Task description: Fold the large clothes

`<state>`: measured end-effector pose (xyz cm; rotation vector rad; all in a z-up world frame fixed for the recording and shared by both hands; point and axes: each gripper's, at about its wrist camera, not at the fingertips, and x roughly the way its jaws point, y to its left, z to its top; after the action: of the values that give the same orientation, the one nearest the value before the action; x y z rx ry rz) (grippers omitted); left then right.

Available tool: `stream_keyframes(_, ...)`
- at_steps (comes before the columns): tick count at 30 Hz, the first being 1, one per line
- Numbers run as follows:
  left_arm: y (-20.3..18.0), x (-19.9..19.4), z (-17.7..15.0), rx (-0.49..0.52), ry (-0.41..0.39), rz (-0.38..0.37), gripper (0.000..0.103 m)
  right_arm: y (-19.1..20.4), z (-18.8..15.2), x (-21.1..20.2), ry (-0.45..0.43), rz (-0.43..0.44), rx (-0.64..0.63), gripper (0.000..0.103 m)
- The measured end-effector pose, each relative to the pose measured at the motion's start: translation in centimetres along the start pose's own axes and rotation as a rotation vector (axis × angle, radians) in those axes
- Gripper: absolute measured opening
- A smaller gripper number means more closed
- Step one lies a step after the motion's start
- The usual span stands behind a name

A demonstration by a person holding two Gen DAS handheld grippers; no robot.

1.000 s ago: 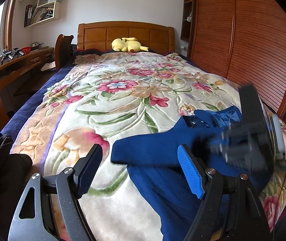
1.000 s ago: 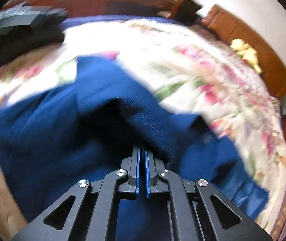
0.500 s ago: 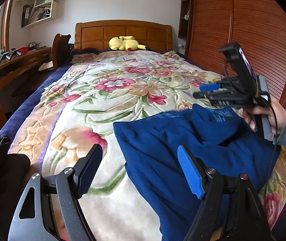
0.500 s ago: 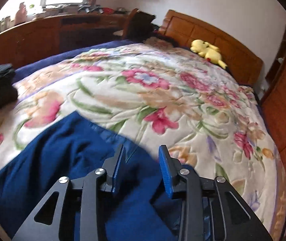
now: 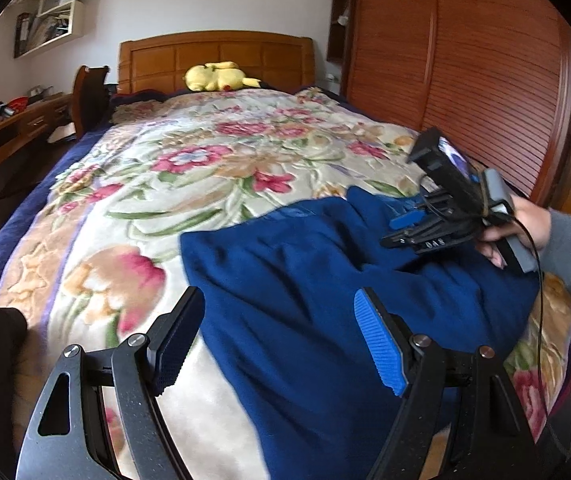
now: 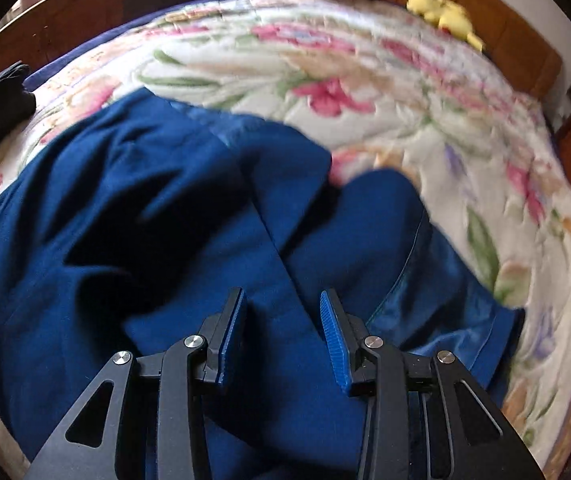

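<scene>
Trouble was likely — both my tongs hung spread and empty, left gripper [image 5: 277, 340] over the near edge of the blue garment [image 5: 325, 280] on the floral bedspread [image 5: 189, 184], right gripper [image 6: 281, 332] above its rumpled middle, where I judged one pinch might catch several layers.

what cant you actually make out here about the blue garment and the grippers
- Blue garment: type unclear; bunched folds hide sleeves or legs, and its near part runs off the bottom edge in both views.
- Right gripper: in the left wrist view, one fingertip is hidden behind the other.
- Left gripper: whether its pads touch the cloth is unclear.
- Right wrist view: motion blur smears the garment's folds.
</scene>
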<state>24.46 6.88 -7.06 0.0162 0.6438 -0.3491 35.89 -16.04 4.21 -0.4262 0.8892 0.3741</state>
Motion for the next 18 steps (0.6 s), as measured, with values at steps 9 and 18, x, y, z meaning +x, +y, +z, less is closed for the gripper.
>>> stream_keyframes(9,-2.2,1.3,-0.6,0.048,0.056,-0.051,0.078,0.4,0.2,0.3,0.060,0.108,-0.064,0.010)
stream_keyframes(18,-2.4,1.4,-0.7,0.054,0.060,-0.048,0.078,1.0,4.0,-1.0,-0.143,-0.095,-0.082,0.007)
